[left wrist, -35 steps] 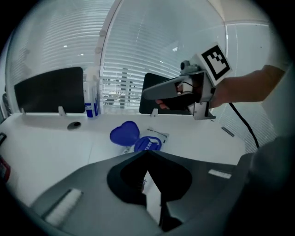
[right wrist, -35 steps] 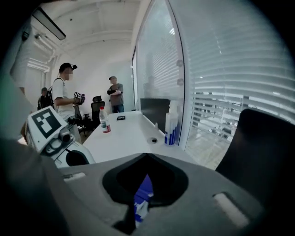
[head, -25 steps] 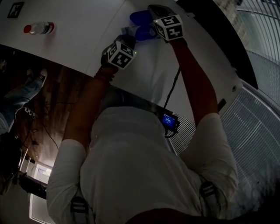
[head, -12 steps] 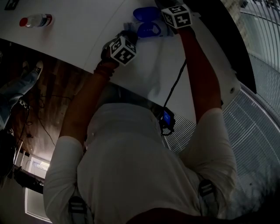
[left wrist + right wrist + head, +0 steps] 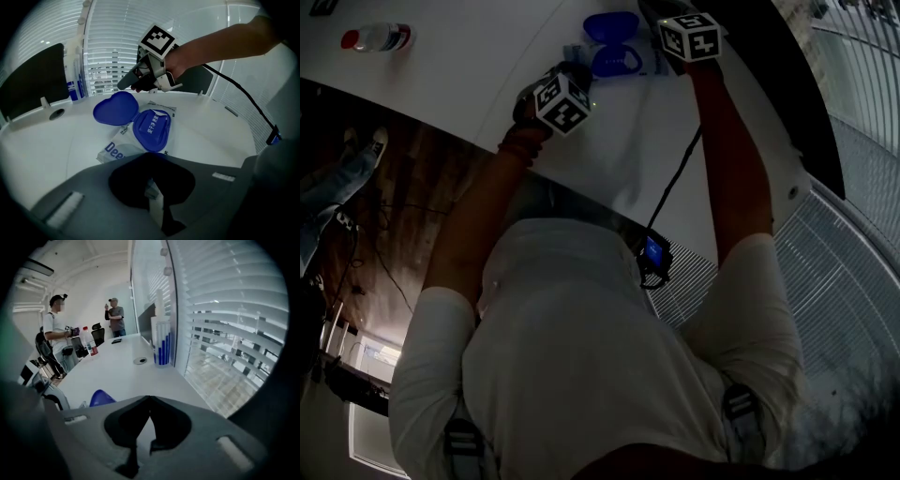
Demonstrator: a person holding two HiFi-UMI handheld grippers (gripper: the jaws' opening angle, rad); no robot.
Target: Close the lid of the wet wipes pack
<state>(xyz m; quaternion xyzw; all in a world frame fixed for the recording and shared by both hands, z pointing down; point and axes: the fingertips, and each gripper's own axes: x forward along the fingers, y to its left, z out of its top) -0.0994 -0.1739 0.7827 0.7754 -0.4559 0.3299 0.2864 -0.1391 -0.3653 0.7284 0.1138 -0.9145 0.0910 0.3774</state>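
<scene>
The wet wipes pack (image 5: pixel 117 149) lies flat on the white table (image 5: pixel 42 154). Its blue heart-shaped lid (image 5: pixel 116 108) is swung fully open, beside the blue base (image 5: pixel 151 130). In the head view the pack (image 5: pixel 617 60) lies between both grippers. My left gripper (image 5: pixel 151 158) is shut on the pack's near edge and holds it down. Shut and empty, my right gripper (image 5: pixel 127 85) hovers just beyond the open lid, apart from it. In the right gripper view its jaws (image 5: pixel 149 398) meet over bare table, and a corner of the lid (image 5: pixel 101 398) shows at the left.
A white and blue tub (image 5: pixel 75 70) and a round table port (image 5: pixel 56 113) lie past the pack by the blinds. A water bottle (image 5: pixel 370 37) rests far left. Two people (image 5: pixel 56 333) stand at the table's far end. A cable (image 5: pixel 670 192) trails from my right arm.
My right gripper has drawn farther away and to the right, past the open lid. The left gripper has stayed at the pack's near edge. The lid still lies open.
</scene>
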